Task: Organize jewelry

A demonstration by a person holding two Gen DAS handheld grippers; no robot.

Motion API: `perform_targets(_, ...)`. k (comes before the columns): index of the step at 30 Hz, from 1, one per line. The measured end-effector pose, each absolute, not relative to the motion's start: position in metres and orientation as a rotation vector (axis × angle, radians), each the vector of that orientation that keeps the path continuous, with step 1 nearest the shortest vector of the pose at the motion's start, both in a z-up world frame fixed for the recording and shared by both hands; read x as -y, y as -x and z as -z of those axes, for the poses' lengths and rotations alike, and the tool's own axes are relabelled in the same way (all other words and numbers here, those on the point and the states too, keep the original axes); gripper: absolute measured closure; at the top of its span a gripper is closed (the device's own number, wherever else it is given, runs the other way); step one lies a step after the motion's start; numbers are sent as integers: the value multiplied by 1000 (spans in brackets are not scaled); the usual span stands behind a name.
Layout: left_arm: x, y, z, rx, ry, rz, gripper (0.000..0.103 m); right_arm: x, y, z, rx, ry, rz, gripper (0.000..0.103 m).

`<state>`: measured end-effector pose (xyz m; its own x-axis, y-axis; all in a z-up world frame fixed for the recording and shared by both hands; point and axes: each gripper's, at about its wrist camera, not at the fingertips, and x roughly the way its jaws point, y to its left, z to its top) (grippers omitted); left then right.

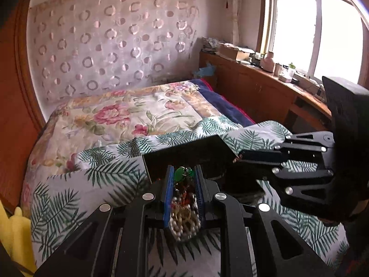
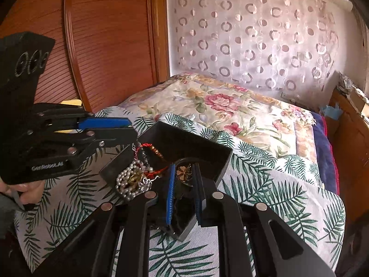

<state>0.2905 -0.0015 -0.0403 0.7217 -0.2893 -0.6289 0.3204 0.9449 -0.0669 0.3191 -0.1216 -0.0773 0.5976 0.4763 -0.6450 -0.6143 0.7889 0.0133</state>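
A tangle of jewelry (image 1: 184, 219), made of pearl strands, red cord and a green stone, is pinched between the blue pads of my left gripper (image 1: 184, 177). In the right wrist view the tangle (image 2: 131, 180) hangs from the left gripper (image 2: 135, 136) over the left rim of a black box (image 2: 184, 143). My right gripper (image 2: 184, 173) is shut on the near wall of that box, which it holds tilted above the palm-leaf cloth (image 2: 265, 184). A clover pendant (image 2: 183, 173) shows between its fingers. The left wrist view has the box (image 1: 189, 154) just beyond the tangle, with the right gripper (image 1: 239, 155) at its right edge.
The palm-leaf cloth (image 1: 92, 180) covers the near part of a bed with a floral quilt (image 1: 129, 115). A wooden wardrobe (image 2: 110, 46) stands to the left. A cluttered wooden cabinet (image 1: 265, 85) runs under the window on the right. A hand (image 2: 27, 189) holds the left gripper.
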Motion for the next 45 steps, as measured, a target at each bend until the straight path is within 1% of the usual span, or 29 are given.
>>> perform_targets(11,5,-316,27,-674,-47,333,86,113,-341,87,-704,214,-639,86)
perform_targets(12,5,-318,26,-673,-48,326,74,111,-344,88,-706,216,-636,86)
perform_targets(13,4,-320,26,-670,-50,313,56,110,-348,88,-708,214,-635,86)
perform_targets(15,0,-320,25,-663,-42,299,49,107,-353,88,-716,205,-638,86)
perform_targets(17,-6,-319,27,-667,-25,288,45,103,-358,88,-720,197,-643,86)
perform_targets(19,-12,-315,27,-665,-21,262,34,101,-363,86,-723,187,-647,86)
perform_targets(20,-17,-312,27,-662,-20,247,31,100,-365,86,-724,183,-647,86)
perform_targets(22,-24,-308,27,-660,-11,229,24,98,-369,84,-725,173,-650,85)
perform_targets(23,-28,-306,28,-660,-4,221,22,97,-371,83,-723,175,-643,81)
perform_targets(24,-33,-303,28,-658,4,210,19,97,-371,82,-718,178,-631,61)
perform_targets(25,-36,-300,29,-657,9,203,16,98,-371,81,-706,176,-620,46)
perform_targets(28,-45,-290,31,-653,20,179,11,103,-370,76,-692,151,-615,45)
perform_targets(33,-53,-266,32,-645,23,149,9,118,-358,69,-674,112,-575,44)
perform_targets(35,-53,-255,31,-639,25,144,9,125,-346,68,-663,103,-552,43)
perform_targets(37,-53,-245,30,-633,25,134,8,132,-334,66,-653,92,-530,35)
perform_targets(38,-52,-240,29,-631,23,125,8,136,-327,65,-646,86,-518,33)
perform_targets(41,-48,-218,26,-613,21,102,8,144,-306,64,-631,76,-485,23)
perform_targets(43,-44,-207,23,-603,15,84,8,150,-290,62,-612,73,-468,13)
perform_targets(45,-41,-194,20,-585,2,63,8,153,-274,58,-589,72,-452,6)
